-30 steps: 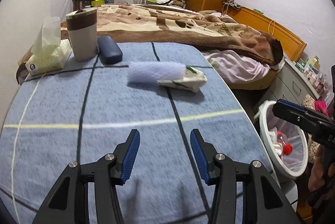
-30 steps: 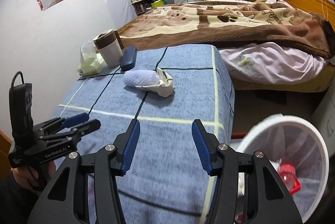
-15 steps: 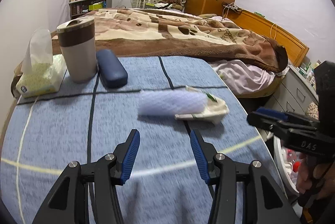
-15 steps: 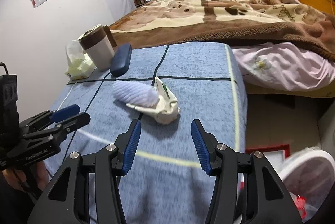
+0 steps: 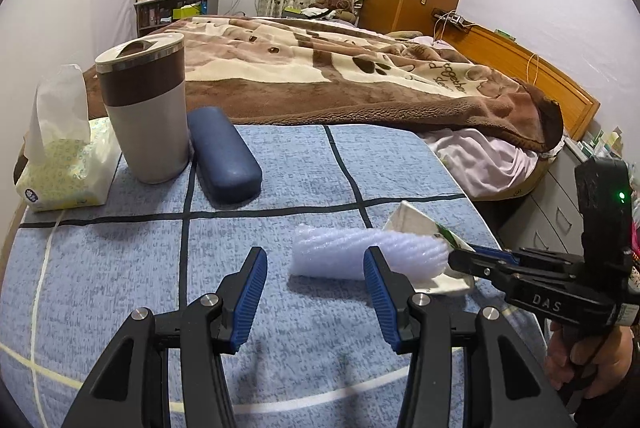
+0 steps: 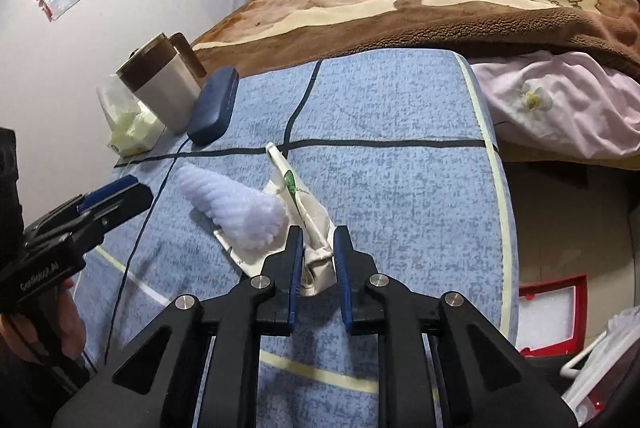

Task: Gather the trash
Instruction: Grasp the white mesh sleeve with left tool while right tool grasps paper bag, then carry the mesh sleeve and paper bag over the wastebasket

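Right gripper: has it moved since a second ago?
Yes. The right gripper moved forward from beside the bin, toward the tumbler, now at the crumpled carton.

my fingers (image 5: 250, 298) have ribbed blue pads on black. blue speckled cloth (image 5: 120, 288) with dark and cream grid lines, white foam net (image 5: 340, 256), cream carton (image 6: 316, 224) with green print, navy case (image 5: 222, 156), brown-banded tumbler (image 5: 146, 112).

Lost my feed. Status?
Right gripper shut on crushed carton. Left gripper open, short of foam sleeve. Sleeve leans on carton.
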Available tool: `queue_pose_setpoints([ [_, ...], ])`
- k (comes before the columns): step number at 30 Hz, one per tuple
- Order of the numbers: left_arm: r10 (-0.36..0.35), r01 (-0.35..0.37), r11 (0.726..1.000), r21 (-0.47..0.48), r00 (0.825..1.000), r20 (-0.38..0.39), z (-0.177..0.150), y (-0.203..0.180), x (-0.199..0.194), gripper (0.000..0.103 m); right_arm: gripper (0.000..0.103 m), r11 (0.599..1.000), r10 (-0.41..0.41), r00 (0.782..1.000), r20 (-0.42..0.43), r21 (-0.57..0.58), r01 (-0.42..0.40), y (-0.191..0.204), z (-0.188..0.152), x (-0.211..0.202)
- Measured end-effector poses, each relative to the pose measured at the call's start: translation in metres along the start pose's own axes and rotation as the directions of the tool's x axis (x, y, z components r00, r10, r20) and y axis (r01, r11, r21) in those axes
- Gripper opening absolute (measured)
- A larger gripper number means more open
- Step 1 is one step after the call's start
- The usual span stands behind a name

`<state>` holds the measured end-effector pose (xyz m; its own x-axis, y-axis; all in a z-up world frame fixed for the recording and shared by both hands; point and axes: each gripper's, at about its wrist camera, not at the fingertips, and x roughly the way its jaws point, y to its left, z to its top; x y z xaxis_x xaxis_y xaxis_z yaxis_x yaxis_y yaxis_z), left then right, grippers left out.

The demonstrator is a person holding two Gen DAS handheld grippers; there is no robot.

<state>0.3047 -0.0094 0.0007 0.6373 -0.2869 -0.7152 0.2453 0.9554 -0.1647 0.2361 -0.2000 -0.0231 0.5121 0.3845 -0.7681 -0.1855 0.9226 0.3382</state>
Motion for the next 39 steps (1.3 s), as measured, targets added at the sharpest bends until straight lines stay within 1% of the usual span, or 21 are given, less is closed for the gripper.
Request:
queue_pose_setpoints([
  [4,-0.004,0.004,1.0,0.007,1.0,0.0,0.0,0.0,0.0,0.05,0.014,1.0,0.017,1.0,0.006,-0.02,-0.017,0.003,-0.008,-0.014],
  [9,-0.022,0.022,1.0,0.02,1.0,0.015,0.0,-0.005,-0.005,0.051,0.014,0.998,0.036,0.999,-0.015,-0.04,-0.037,0.006,-0.025,-0.025],
  [14,-0.031,0.031,1.0,0.0,0.999,-0.01,-0.005,-0.007,-0.005,0.052,0.014,0.996,0.062,0.998,-0.027,-0.059,-0.063,0.008,-0.042,-0.036],
  [18,-0.026,0.022,0.998,-0.066,0.998,-0.06,-0.015,-0.01,0.0,0.053,0.014,0.998,0.028,1.0,-0.006,-0.064,-0.029,0.004,-0.049,-0.044],
  [23,-0.037,0.025,0.989,-0.145,0.996,-0.082,-0.021,-0.023,0.008,0.056,0.014,1.0,0.005,1.0,0.022,-0.022,-0.004,-0.011,-0.052,-0.054],
  [25,-0.027,0.014,0.988,-0.154,0.996,-0.087,-0.021,-0.029,0.014,0.056,0.014,1.0,-0.005,0.999,0.036,-0.005,0.005,-0.016,-0.054,-0.059],
  [27,-0.002,-0.014,0.987,-0.159,0.995,-0.096,-0.02,-0.036,0.024,0.056,0.014,1.0,-0.014,0.999,0.052,0.016,0.014,-0.022,-0.056,-0.064],
  [30,0.023,-0.044,0.987,-0.153,0.99,-0.14,-0.023,-0.043,0.041,0.056,0.014,0.999,-0.029,0.997,0.068,0.042,0.026,-0.029,-0.059,-0.069],
  [32,0.023,-0.047,0.99,-0.135,0.985,-0.17,-0.028,-0.048,0.048,0.038,0.014,0.998,-0.034,0.997,0.075,0.054,0.03,-0.032,-0.062,-0.072],
  [33,0.034,-0.055,0.992,-0.114,0.984,-0.177,-0.031,-0.052,0.048,0.036,0.014,0.998,-0.036,0.996,0.081,0.062,0.031,-0.034,-0.064,-0.074],
  [35,0.046,-0.06,0.995,-0.082,0.985,-0.165,-0.036,-0.058,0.042,0.029,0.014,0.997,-0.038,0.995,0.09,0.069,0.032,-0.037,-0.067,-0.077],
  [39,0.038,-0.044,0.998,-0.037,0.989,-0.142,-0.044,-0.068,0.021,0.027,0.013,0.996,-0.041,0.993,0.11,0.08,0.033,-0.039,-0.076,-0.087],
])
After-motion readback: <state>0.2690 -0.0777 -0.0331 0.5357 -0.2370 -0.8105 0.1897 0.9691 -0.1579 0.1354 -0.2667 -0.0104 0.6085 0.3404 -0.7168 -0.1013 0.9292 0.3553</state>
